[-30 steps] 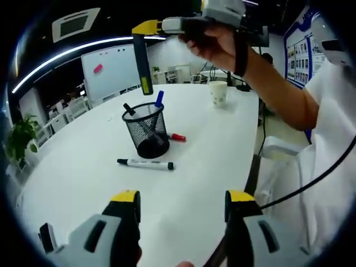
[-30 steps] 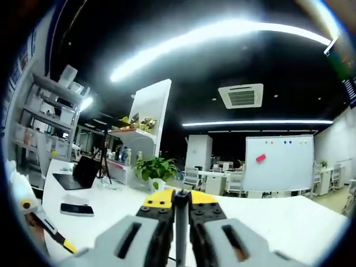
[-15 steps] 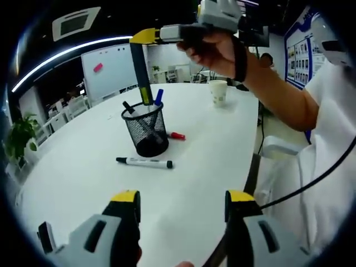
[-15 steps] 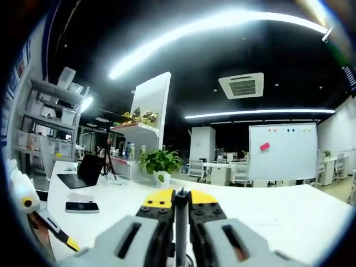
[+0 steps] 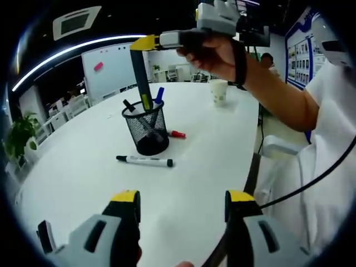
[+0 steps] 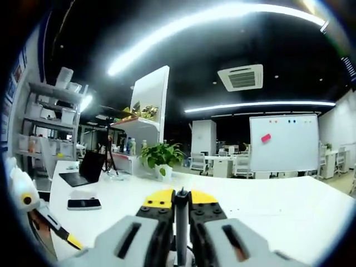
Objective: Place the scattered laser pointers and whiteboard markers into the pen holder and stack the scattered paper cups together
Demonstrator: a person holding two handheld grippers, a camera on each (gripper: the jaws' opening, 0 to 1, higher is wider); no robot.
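The red marker point(image 5: 177, 135) lies half hidden behind the mesh pen holder point(image 5: 147, 129), its far end unseen.

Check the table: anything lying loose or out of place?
Two pens lie loose beside the black mesh pen holder: a black-capped white marker flat in front of it, and a red pen behind. The white paper cup stands upright.

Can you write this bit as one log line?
right gripper: shut on pen | pen: entering holder | left gripper: open | marker: on table

Bright ceiling light strips point(image 6: 222, 22), dark ceiling, glare, strong fisheye edge warping.
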